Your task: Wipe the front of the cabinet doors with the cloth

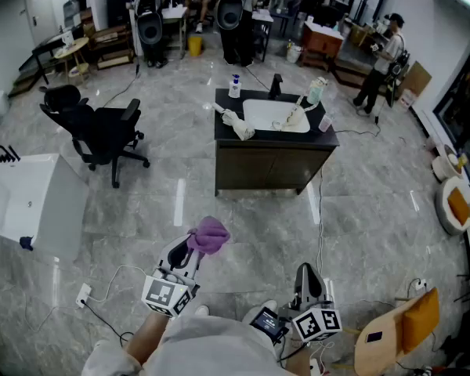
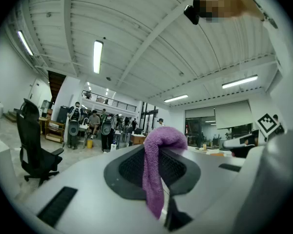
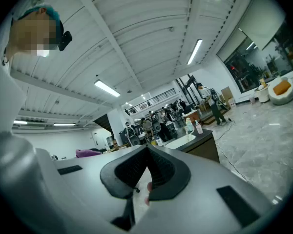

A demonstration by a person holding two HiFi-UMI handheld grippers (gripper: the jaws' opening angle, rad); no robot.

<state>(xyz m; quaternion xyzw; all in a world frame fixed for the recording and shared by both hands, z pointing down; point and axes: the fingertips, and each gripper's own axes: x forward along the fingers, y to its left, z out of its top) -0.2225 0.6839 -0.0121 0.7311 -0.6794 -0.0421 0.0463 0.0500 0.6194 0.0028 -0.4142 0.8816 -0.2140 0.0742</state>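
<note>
A dark sink cabinet (image 1: 270, 167) stands in the middle of the floor, its two front doors facing me, a few steps away. My left gripper (image 1: 194, 251) is shut on a purple cloth (image 1: 209, 234), held low in front of me and tilted upward. In the left gripper view the cloth (image 2: 157, 165) hangs out between the shut jaws. My right gripper (image 1: 306, 280) is shut with nothing in it, held near my body. In the right gripper view the cabinet (image 3: 201, 146) shows far off past the jaws.
A black office chair (image 1: 98, 130) stands left of the cabinet. A white box (image 1: 27, 202) sits at far left. Cables (image 1: 321, 218) run across the floor right of the cabinet. Bottles and a rag (image 1: 239, 124) lie on the counter. People stand and sit at the back.
</note>
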